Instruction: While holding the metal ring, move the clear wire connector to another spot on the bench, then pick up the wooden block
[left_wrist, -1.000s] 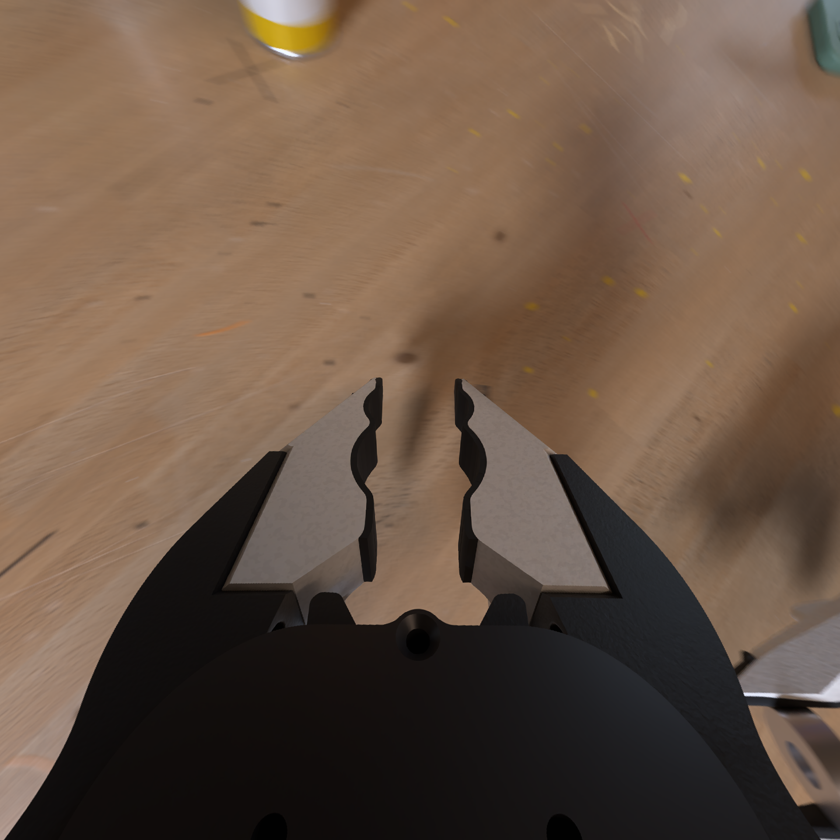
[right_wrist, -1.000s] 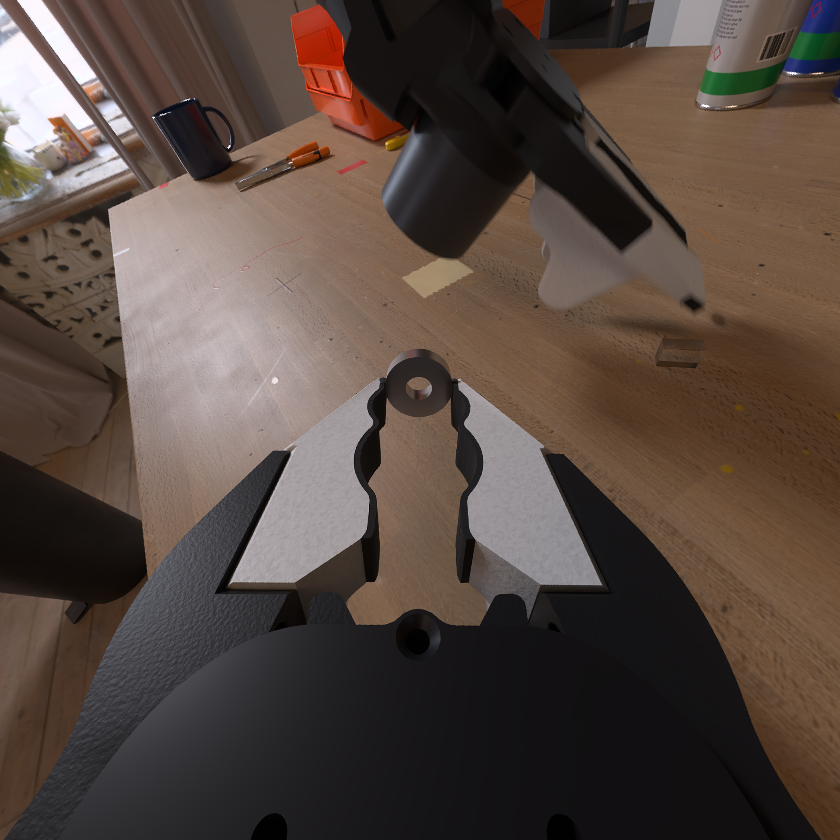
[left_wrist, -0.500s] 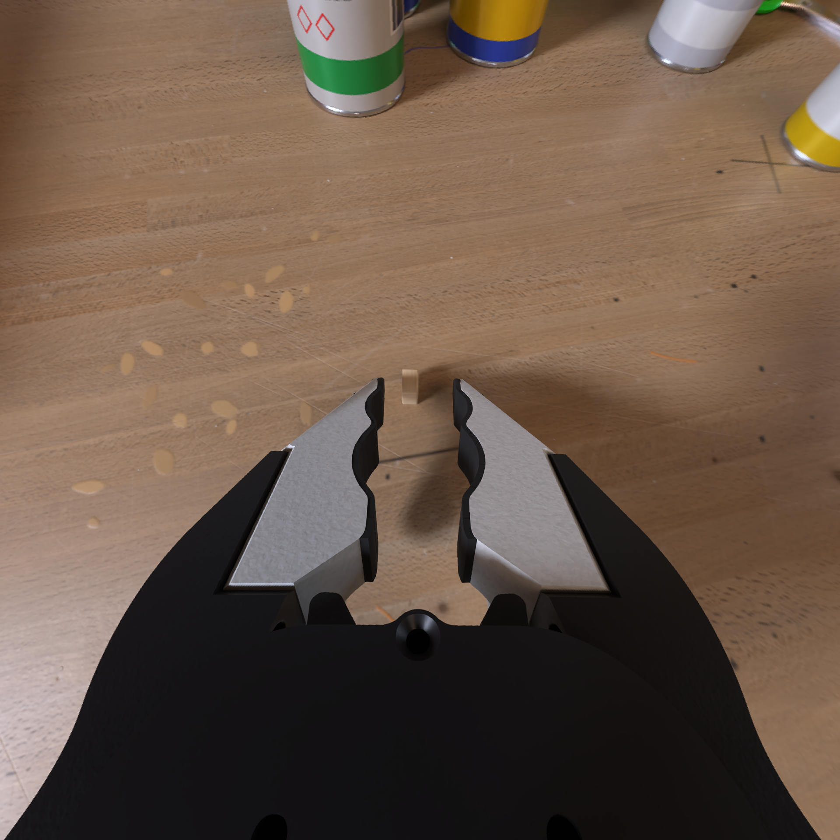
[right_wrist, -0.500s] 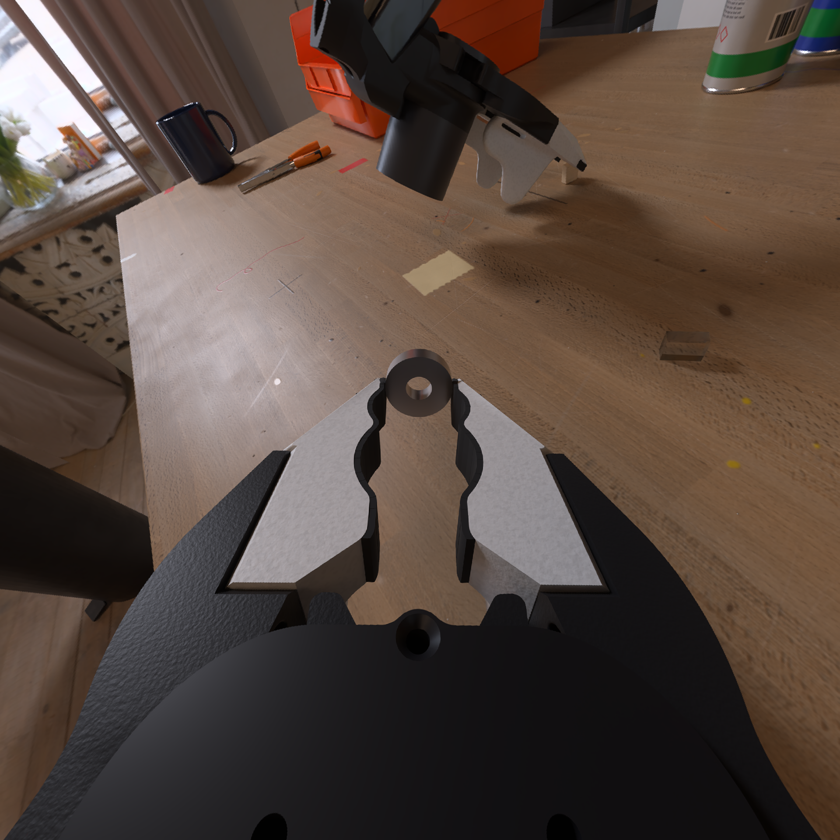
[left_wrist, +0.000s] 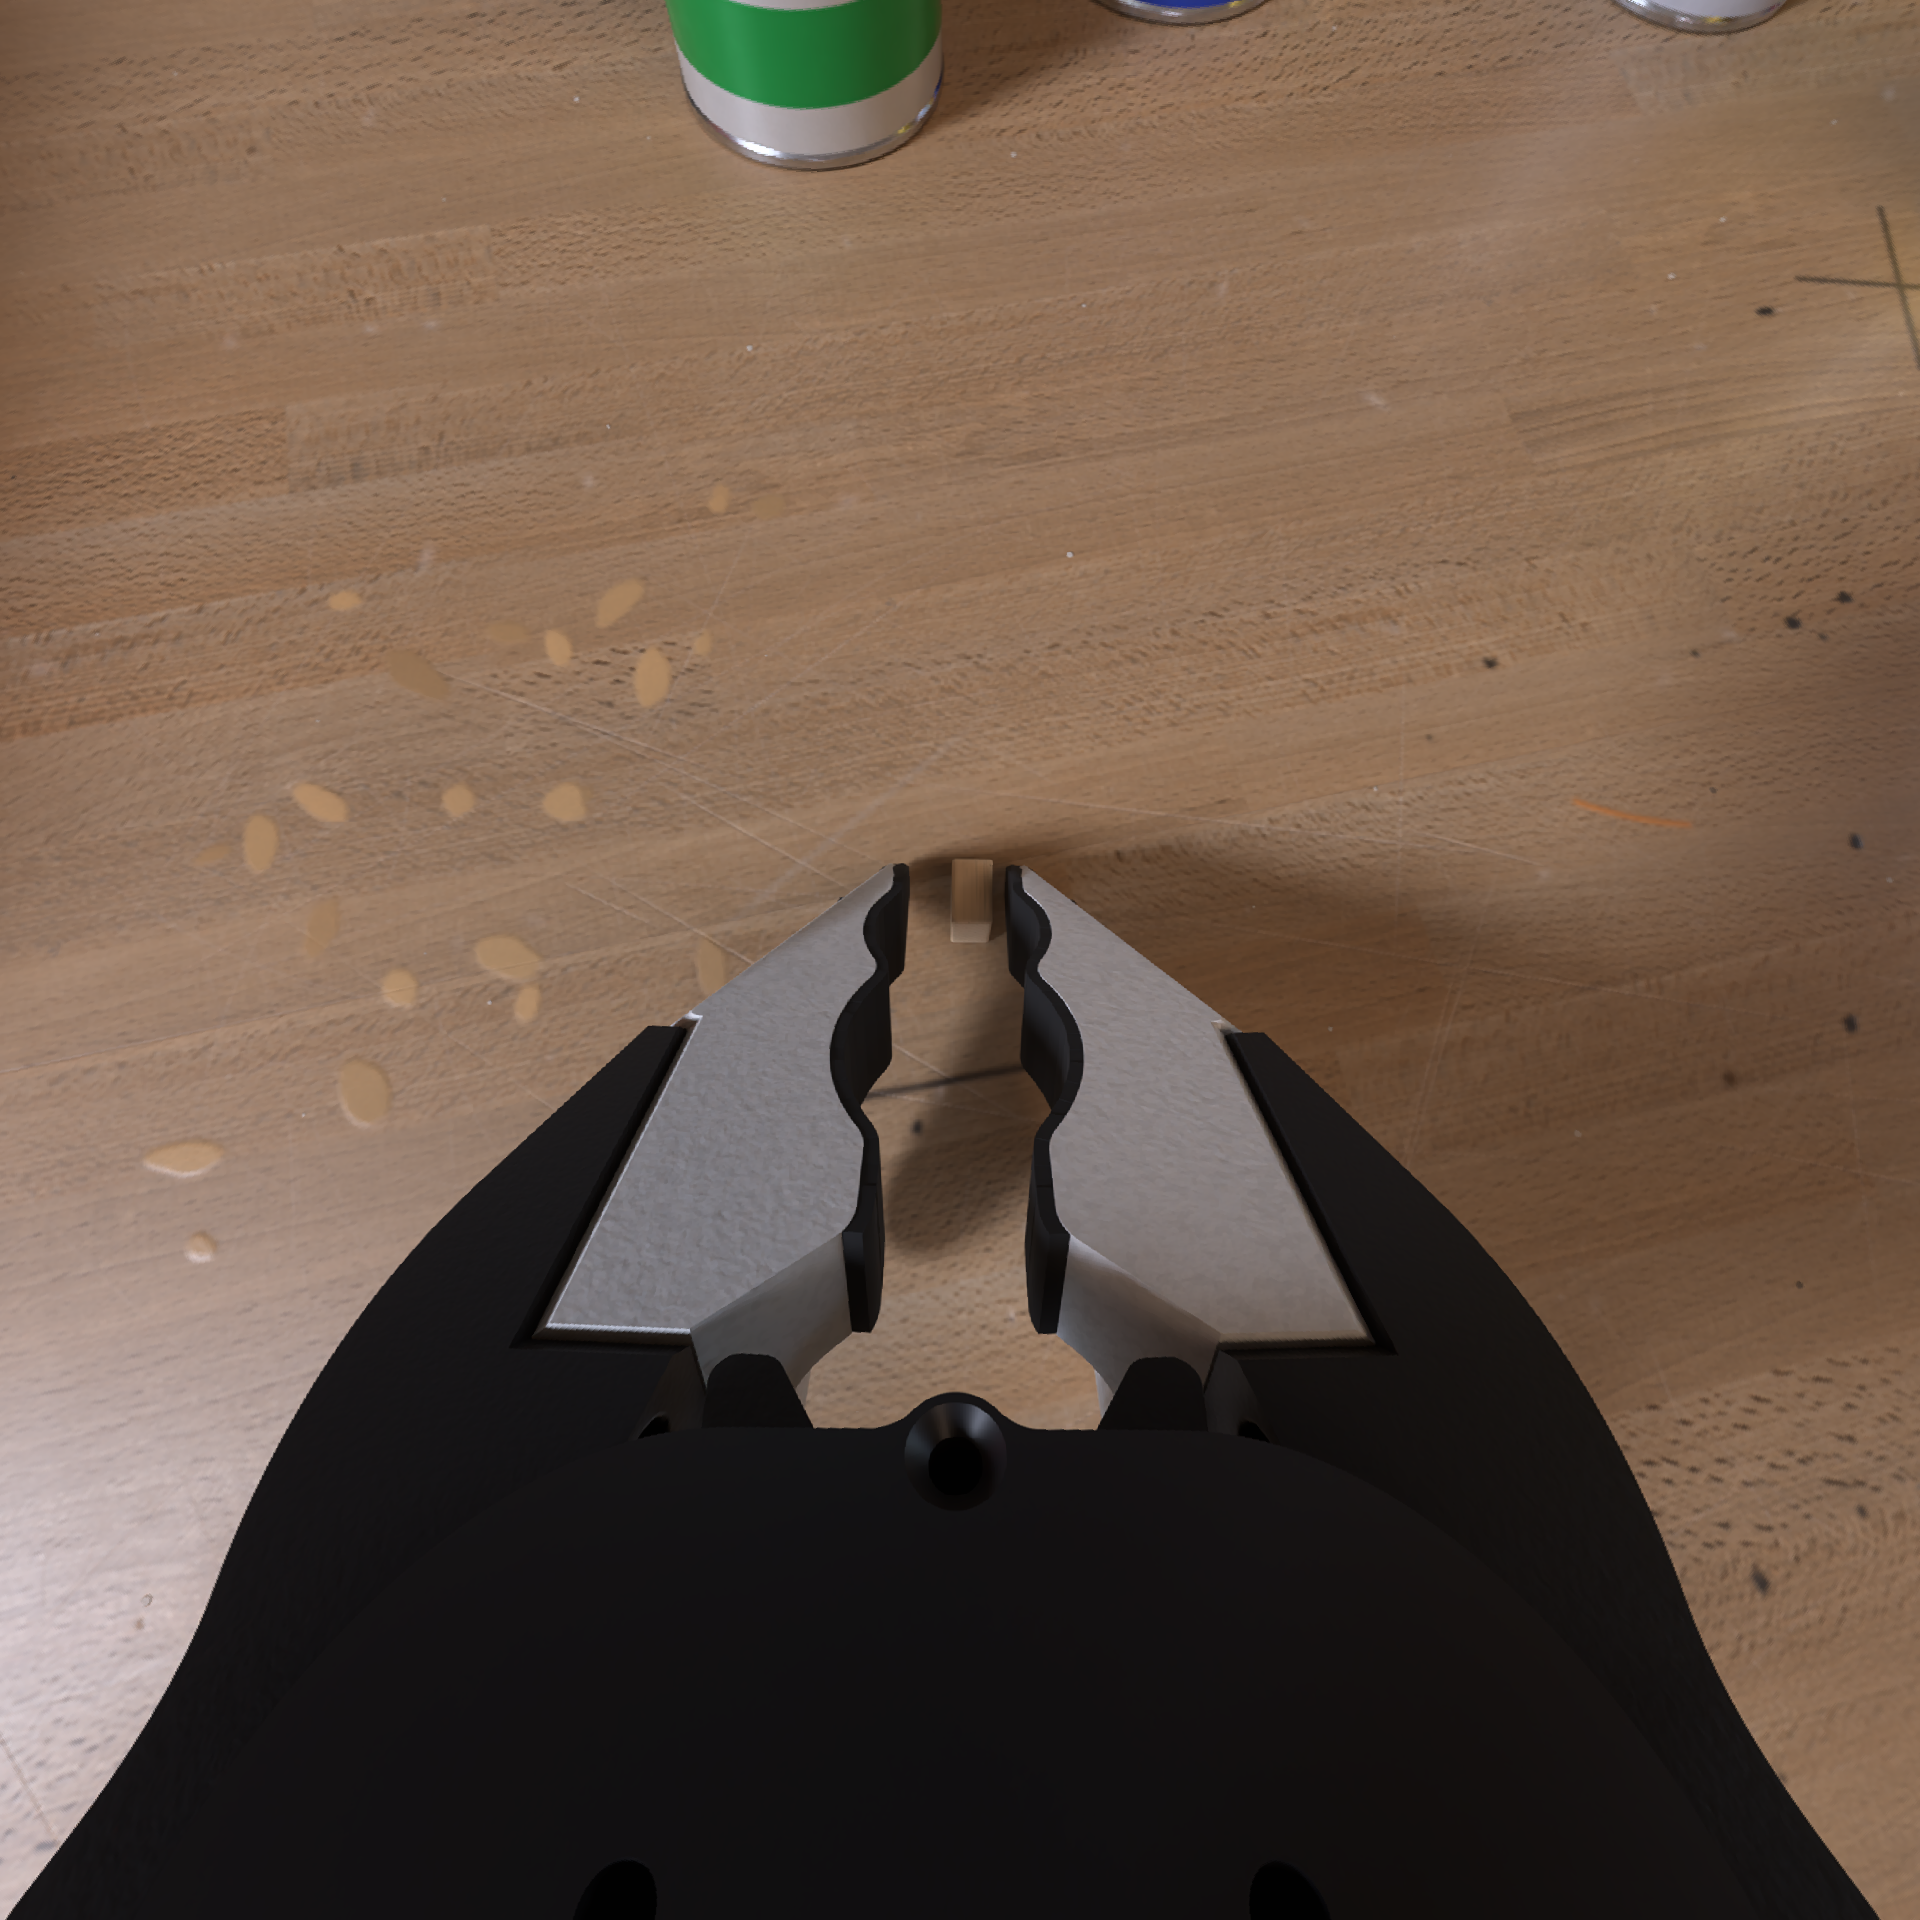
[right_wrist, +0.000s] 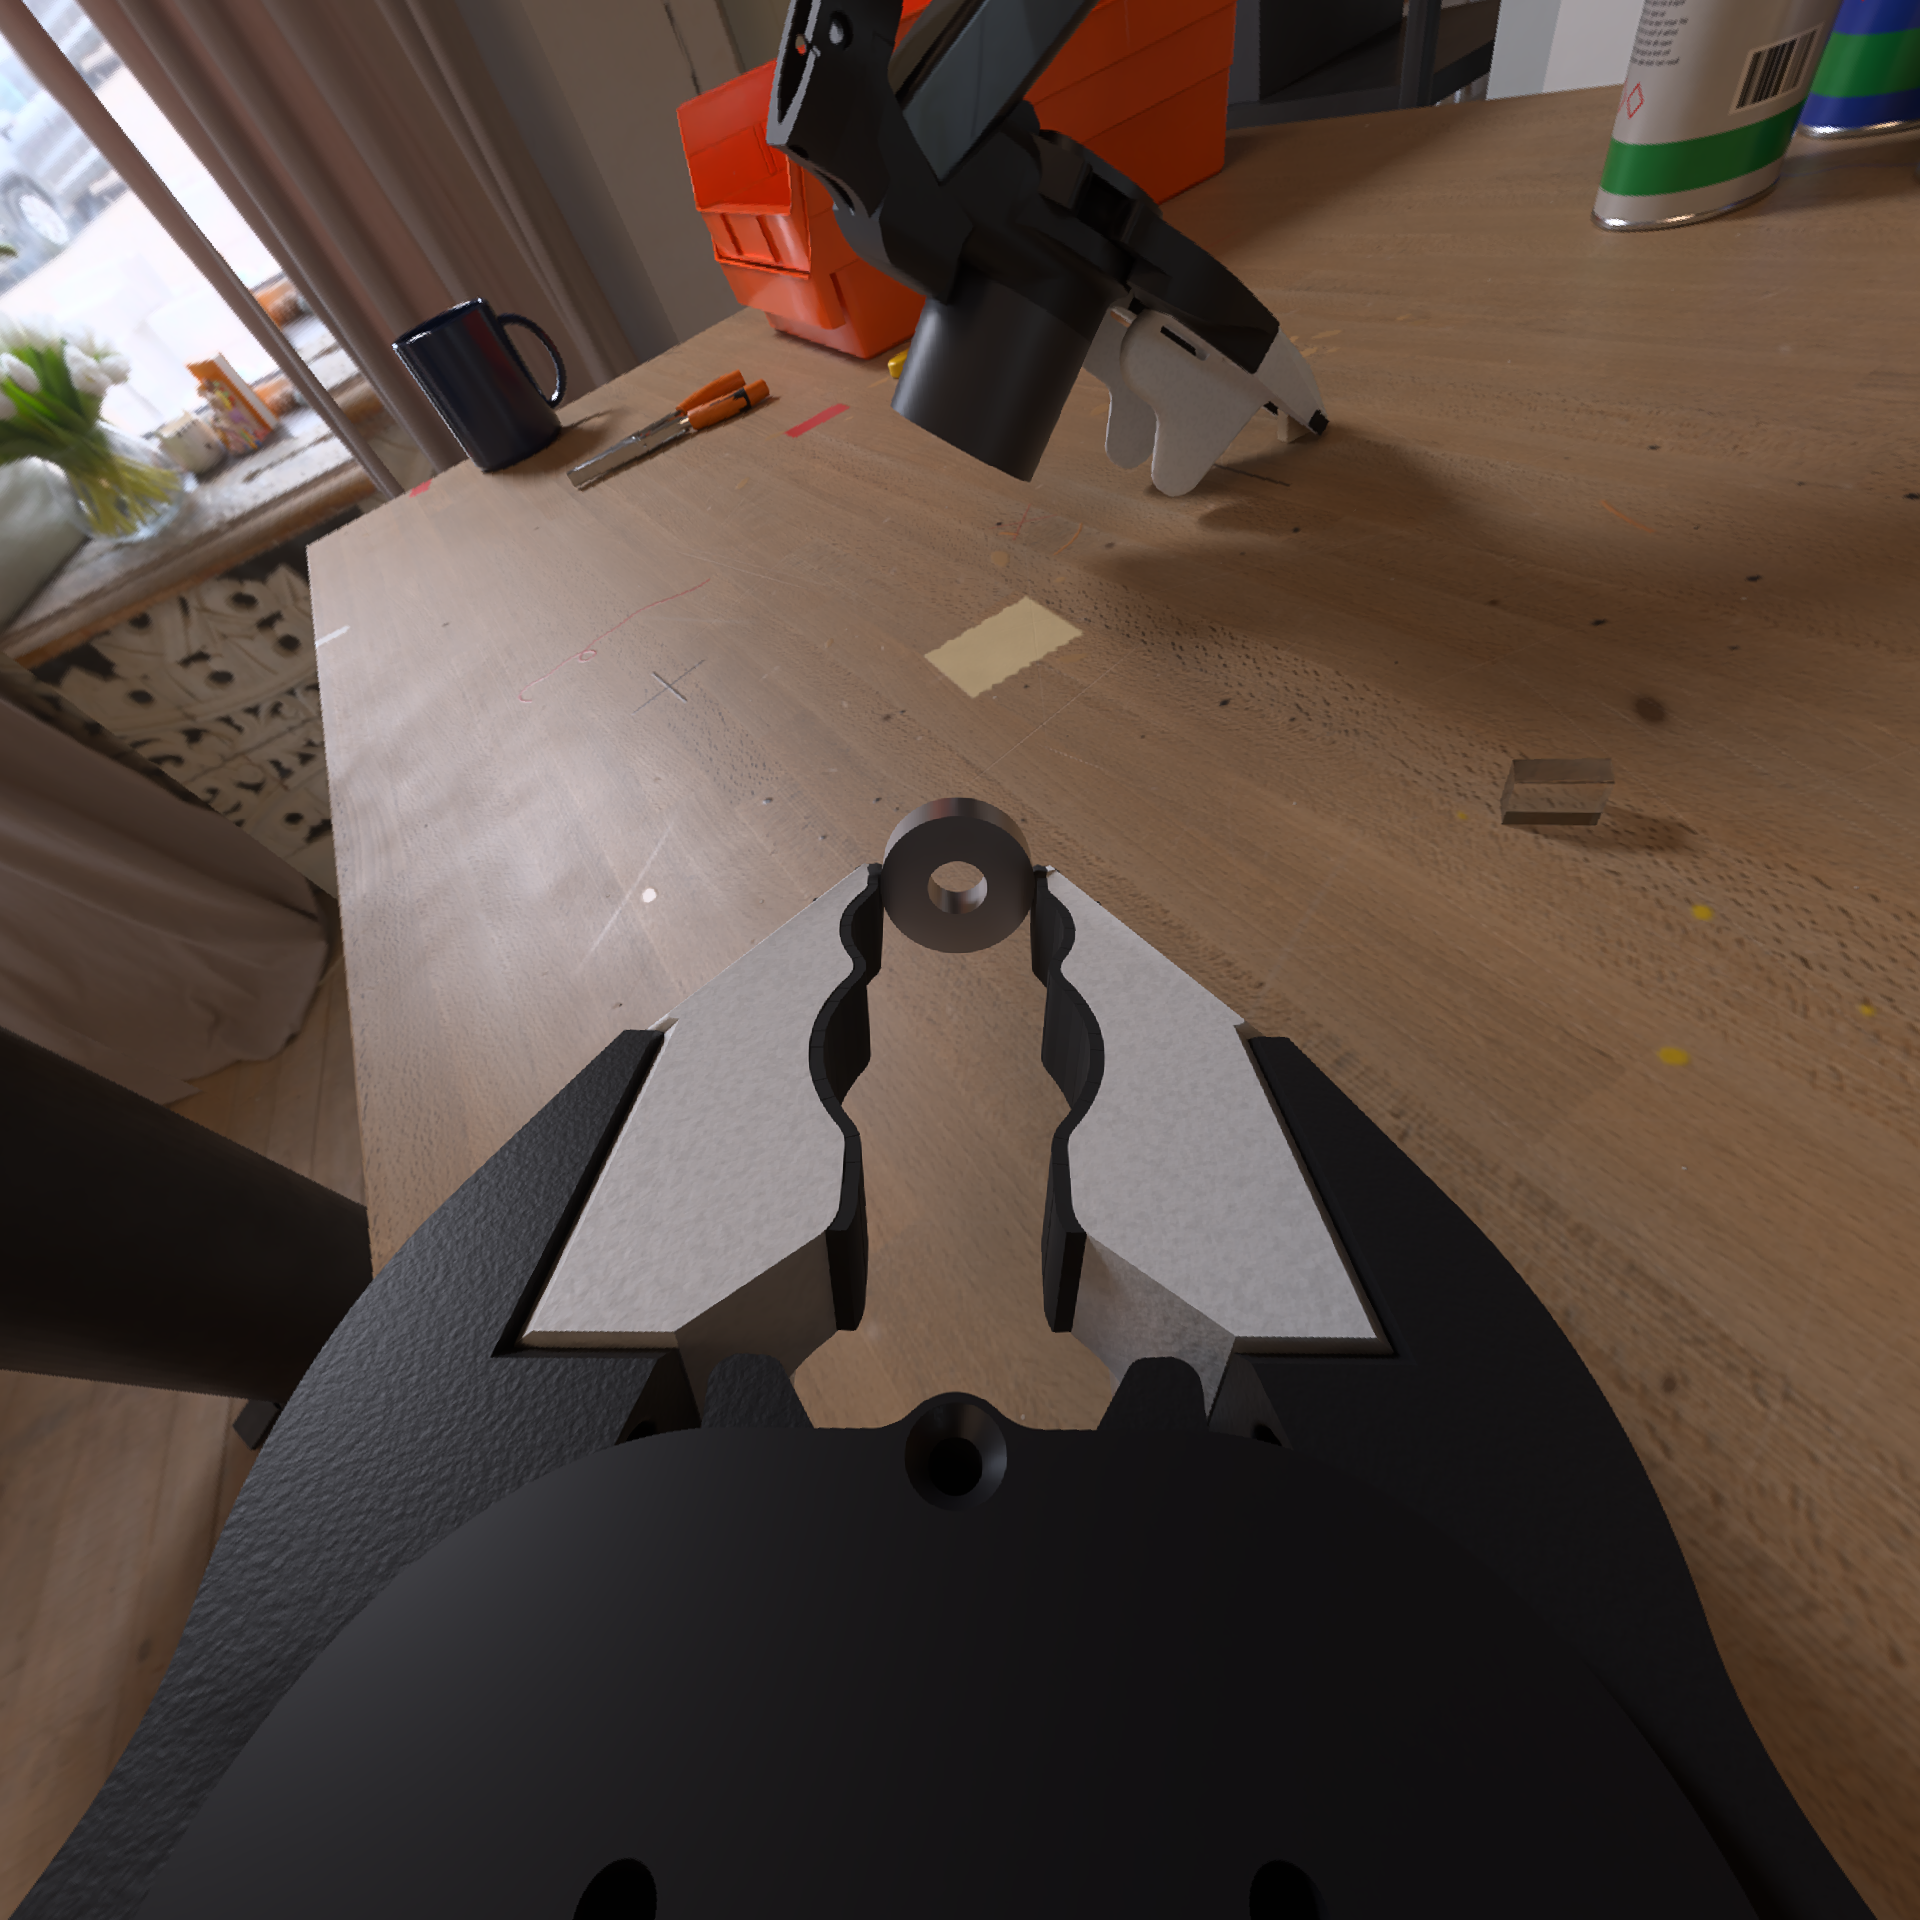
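Observation:
My right gripper (right_wrist: 958, 883) is shut on the grey metal ring (right_wrist: 957, 878), held at the fingertips above the bench. The clear wire connector (right_wrist: 1555, 792) lies on the bench to its right, apart from both grippers. My left gripper (left_wrist: 954, 883) is open, low over the bench, with the small pale wooden block (left_wrist: 968, 902) standing between its fingertips; neither finger touches it. The left gripper also shows far off in the right wrist view (right_wrist: 1288, 416), its tips down at the bench.
A white and green spray can (left_wrist: 810, 78) stands beyond the block, with other cans beside it. An orange bin (right_wrist: 831, 208), a dark mug (right_wrist: 478, 384), orange-handled pliers (right_wrist: 675, 421) and a beige patch (right_wrist: 1000, 644) are on the bench. The bench edge (right_wrist: 332, 831) is at left.
My left gripper swung away from the wire connector to the wooden block, then moved forward so the block now sits between its fingertips. The right gripper has kept still with the ring.

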